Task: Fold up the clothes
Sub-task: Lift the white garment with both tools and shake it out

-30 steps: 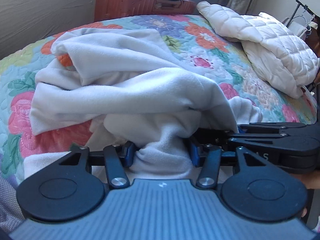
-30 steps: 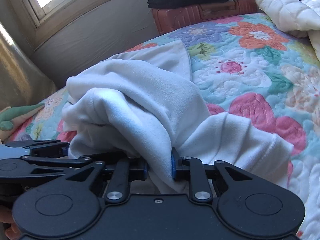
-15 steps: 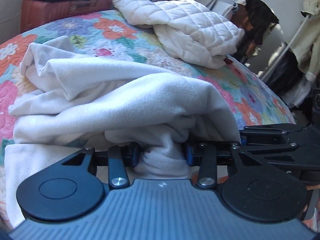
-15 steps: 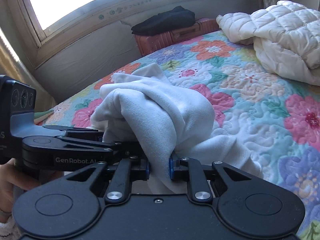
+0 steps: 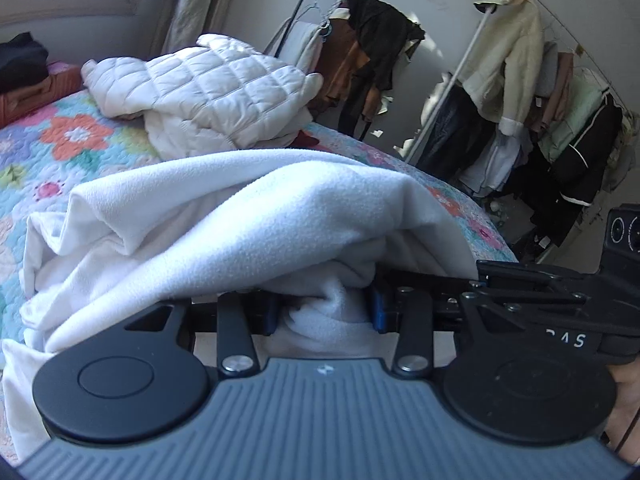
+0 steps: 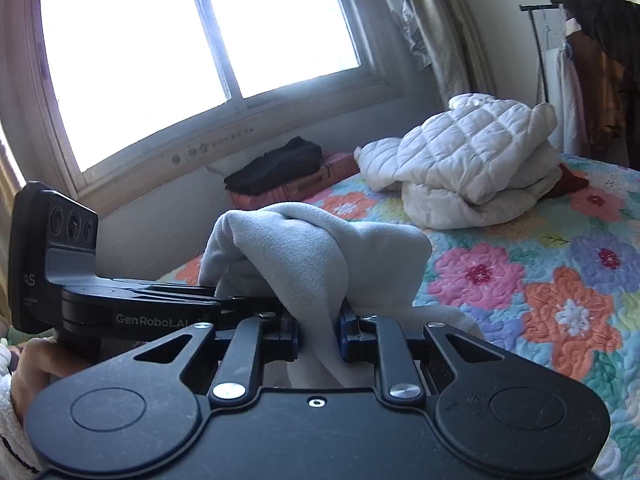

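Both tools clamped on one soft white fleece garment (image 5: 248, 216), side by side and nearly touching.

Left two-finger gripper (image 5: 324, 308): blue pads pressed into a thick wad of the fleece, bunched between them. Right two-finger gripper (image 6: 318, 334): blue pads pinched narrow on a thinner gathered fold of the same white cloth (image 6: 304, 248).

Garment partly lifted. In the left wrist view, the bulk draped forward and to the left of the pads, falling in loose folds down to the floral quilted bedspread (image 5: 60, 136). In the right wrist view, only a hooded peak of cloth above the pads, with a tail hanging off to the right toward the quilt.

The deciding relation, as a judgement: both grips close together on one bunched edge, the long run of the garment lying ahead and leftward, so nearer the left hand. Likely next: hands drawn apart along that edge to stretch the fleece flat before any fold. Risk of dragging a twisted layer, since the folds look tangled.

Beyond, well apart: a puffy cream quilted jacket (image 5: 208, 96) heaped at the far side of the bed, clear of the work.
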### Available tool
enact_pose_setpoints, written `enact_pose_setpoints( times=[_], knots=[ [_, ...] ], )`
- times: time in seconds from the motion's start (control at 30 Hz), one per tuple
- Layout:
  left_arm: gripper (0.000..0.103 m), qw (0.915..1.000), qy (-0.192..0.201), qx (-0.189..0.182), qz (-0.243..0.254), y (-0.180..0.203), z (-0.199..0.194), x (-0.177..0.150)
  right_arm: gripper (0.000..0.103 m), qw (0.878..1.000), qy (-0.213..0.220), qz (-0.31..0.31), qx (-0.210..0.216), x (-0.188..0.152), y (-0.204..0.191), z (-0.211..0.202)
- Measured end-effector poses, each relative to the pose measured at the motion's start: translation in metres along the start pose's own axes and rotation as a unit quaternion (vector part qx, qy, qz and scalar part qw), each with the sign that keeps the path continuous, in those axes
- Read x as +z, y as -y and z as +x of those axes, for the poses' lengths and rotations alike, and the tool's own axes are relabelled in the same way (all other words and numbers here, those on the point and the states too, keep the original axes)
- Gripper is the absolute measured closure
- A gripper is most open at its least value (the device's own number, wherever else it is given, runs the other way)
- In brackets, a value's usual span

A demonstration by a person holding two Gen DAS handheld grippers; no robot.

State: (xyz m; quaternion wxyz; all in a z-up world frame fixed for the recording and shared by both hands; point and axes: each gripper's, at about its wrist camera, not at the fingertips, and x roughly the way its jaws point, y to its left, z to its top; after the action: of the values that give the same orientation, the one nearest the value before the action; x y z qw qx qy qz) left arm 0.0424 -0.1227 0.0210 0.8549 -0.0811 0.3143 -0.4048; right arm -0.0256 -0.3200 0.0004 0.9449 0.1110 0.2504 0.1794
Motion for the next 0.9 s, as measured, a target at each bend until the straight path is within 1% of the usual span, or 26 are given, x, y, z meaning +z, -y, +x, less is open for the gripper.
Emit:
enact_pose_setpoints(
  times=[0.1, 0.2, 0.3, 0.33, 0.37, 0.4, 0.47, 0.5, 0.53, 0.6, 0.67, 0.7, 0.73, 0.8, 0.9],
  knots=[
    [0.065, 0.9993, 0.002, -0.009, 0.038, 0.046, 0.009, 0.005, 0.082, 0.999, 0.018, 0.018, -0.034, -0.002, 0.011, -0.034],
    [0.066, 0.9977, 0.01, -0.018, 0.065, 0.092, 0.026, 0.004, 0.082, 0.994, 0.045, 0.069, -0.069, -0.007, 0.035, -0.064],
    [0.066, 0.9967, -0.011, -0.031, 0.074, 0.13, 0.06, 0.003, 0.082, 0.987, 0.057, 0.108, -0.107, -0.019, 0.067, -0.084],
    [0.064, 0.996, -0.024, -0.037, 0.079, 0.138, 0.074, 0.001, 0.082, 0.983, 0.061, 0.121, -0.121, -0.023, 0.078, -0.09],
    [0.063, 0.9951, -0.039, -0.04, 0.081, 0.145, 0.088, -0.002, 0.082, 0.98, 0.059, 0.127, -0.139, -0.029, 0.088, -0.094],
    [0.061, 0.994, -0.062, -0.036, 0.083, 0.149, 0.105, -0.008, 0.082, 0.977, 0.047, 0.123, -0.167, -0.035, 0.096, -0.095],
    [0.057, 0.9882, -0.123, -0.006, 0.091, 0.155, 0.14, -0.026, 0.082, 0.965, 0.016, 0.11, -0.239, -0.052, 0.114, -0.091],
    [0.055, 0.9835, -0.148, 0.011, 0.103, 0.157, 0.151, -0.037, 0.082, 0.959, 0.001, 0.11, -0.261, -0.061, 0.124, -0.088],
    [0.054, 0.9796, -0.162, 0.019, 0.117, 0.16, 0.156, -0.046, 0.082, 0.956, -0.012, 0.113, -0.271, -0.071, 0.134, -0.085],
    [0.054, 0.9737, -0.169, 0.036, 0.149, 0.164, 0.154, -0.062, 0.082, 0.948, -0.029, 0.119, -0.293, -0.09, 0.151, -0.081],
    [0.048, 0.9716, -0.159, 0.046, 0.169, 0.163, 0.146, -0.071, 0.082, 0.943, -0.039, 0.111, -0.31, -0.104, 0.159, -0.078],
    [0.04, 0.9714, -0.154, 0.049, 0.174, 0.161, 0.142, -0.074, 0.082, 0.944, -0.037, 0.112, -0.308, -0.109, 0.16, -0.081],
    [0.033, 0.9722, -0.149, 0.052, 0.173, 0.159, 0.138, -0.077, 0.082, 0.944, -0.034, 0.113, -0.307, -0.114, 0.162, -0.085],
    [0.029, 0.9725, -0.148, 0.057, 0.17, 0.149, 0.136, -0.081, 0.082, 0.945, -0.028, 0.117, -0.303, -0.118, 0.164, -0.09],
    [0.029, 0.971, -0.163, 0.062, 0.164, 0.13, 0.138, -0.088, 0.084, 0.943, -0.016, 0.096, -0.319, -0.109, 0.159, -0.097]
  ],
)
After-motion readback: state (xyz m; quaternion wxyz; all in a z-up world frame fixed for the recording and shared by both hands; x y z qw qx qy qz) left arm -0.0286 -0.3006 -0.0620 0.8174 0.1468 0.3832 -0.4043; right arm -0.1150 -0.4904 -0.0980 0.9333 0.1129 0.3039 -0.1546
